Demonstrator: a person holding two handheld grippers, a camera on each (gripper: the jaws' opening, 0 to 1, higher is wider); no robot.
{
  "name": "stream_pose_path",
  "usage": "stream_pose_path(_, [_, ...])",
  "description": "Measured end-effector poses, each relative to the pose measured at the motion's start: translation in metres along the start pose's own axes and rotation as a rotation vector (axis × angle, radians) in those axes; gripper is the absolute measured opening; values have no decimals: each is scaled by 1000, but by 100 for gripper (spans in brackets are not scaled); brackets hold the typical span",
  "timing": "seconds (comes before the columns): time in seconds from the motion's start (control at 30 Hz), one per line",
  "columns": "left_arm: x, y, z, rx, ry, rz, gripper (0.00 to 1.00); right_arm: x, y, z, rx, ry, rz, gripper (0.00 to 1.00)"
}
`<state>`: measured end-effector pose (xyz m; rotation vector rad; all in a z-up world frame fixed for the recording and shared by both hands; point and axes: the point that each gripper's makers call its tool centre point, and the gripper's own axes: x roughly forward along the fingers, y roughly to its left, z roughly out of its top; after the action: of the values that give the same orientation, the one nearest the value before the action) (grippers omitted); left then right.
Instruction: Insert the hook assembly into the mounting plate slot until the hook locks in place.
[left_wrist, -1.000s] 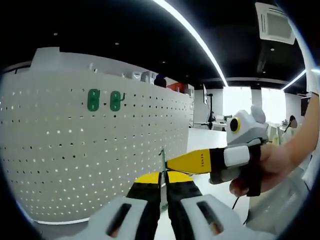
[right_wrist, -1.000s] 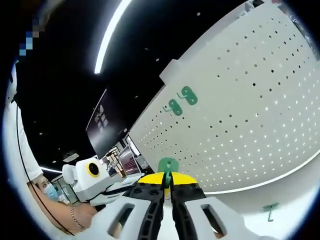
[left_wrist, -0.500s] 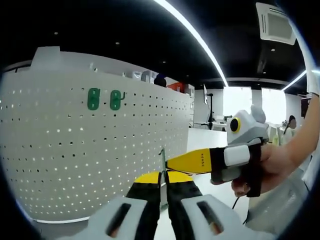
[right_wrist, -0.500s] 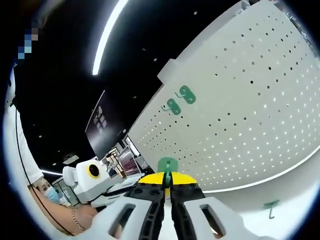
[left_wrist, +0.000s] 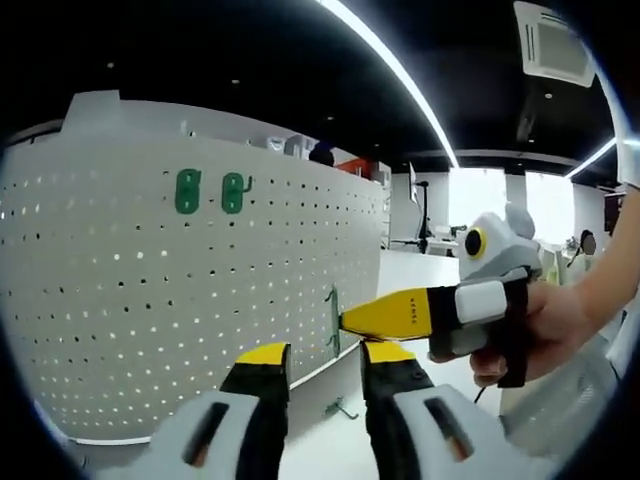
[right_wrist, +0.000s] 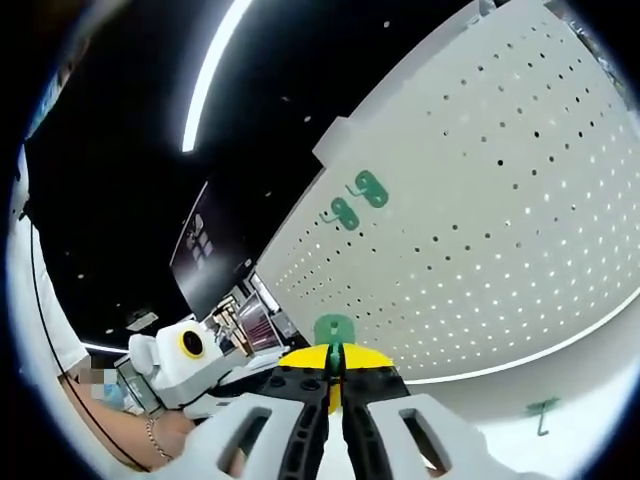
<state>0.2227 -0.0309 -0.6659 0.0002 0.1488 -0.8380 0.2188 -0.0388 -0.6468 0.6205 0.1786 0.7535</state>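
My right gripper (right_wrist: 335, 372) is clamped on the green hook (right_wrist: 334, 330), held by its flat plate edge just short of the pegboard (right_wrist: 500, 220); my left gripper (left_wrist: 325, 362) is released. It looks light, stiff and slick, so I'd keep the pinch on the plate. Two mounted hooks (left_wrist: 208, 192) sit higher up; a spare hook (left_wrist: 340, 409) lies on the table (left_wrist: 330, 450) below

A dark ceiling (left_wrist: 250, 60) runs overhead, crossed by a long bright light strip (left_wrist: 385, 70) and, in the left gripper view, a white vent (left_wrist: 550, 45) near the top right. Far back, bright windows (left_wrist: 490, 195) glow beyond a pale floor (left_wrist: 405, 270). In the right gripper view a dark wall panel (right_wrist: 205, 260) stands beside distant shelving, under another light strip (right_wrist: 215, 70).
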Motion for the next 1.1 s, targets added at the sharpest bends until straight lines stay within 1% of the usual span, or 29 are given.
stream_pose_path(0.07, [1, 0, -4, -11, 19, -2, 46, 0, 0, -1, 3, 3, 0, 0])
stream_pose_path(0.1, [1, 0, -5, -15, 24, 0, 53, 0, -1, -2, 1, 7, 0, 0])
stream_pose_path(0.2, [3, 0, -10, -11, 46, 2, 64, 0, 1, -3, 1, 11, 1, 0])
stream_pose_path(0.4, [4, -2, -21, -30, 86, -5, 80, -1, -2, -3, 4, 12, -4, 0])
stream_pose_path(0.53, [5, -4, -23, -30, 96, -11, 82, 0, -2, -3, 2, 13, -5, 0])
stream_pose_path(0.73, [5, -3, -24, -31, 98, -10, 82, 0, -1, -1, -6, 16, -4, 0])
stream_pose_path(0.8, [5, -2, -25, -31, 102, -10, 82, -1, -3, 3, -93, 25, -44, 0])
stream_pose_path(0.87, [4, -2, -26, -32, 107, -11, 82, -1, 0, 6, -163, 44, -50, 0])
stream_pose_path(0.9, [4, -3, -27, -33, 108, -11, 82, -1, -1, 8, -240, 62, -75, 0])
stream_pose_path(0.97, [4, -3, -28, -37, 113, -11, 82, -2, -2, 10, -313, 79, -104, 0])
stream_pose_path(1.0, [4, -3, -30, -39, 119, -11, 82, -2, -4, 13, -372, 78, -132, 0])
stream_pose_path(1.1, [5, -3, -32, -41, 122, -14, 82, -4, -7, 16, -466, 89, -171, 0])
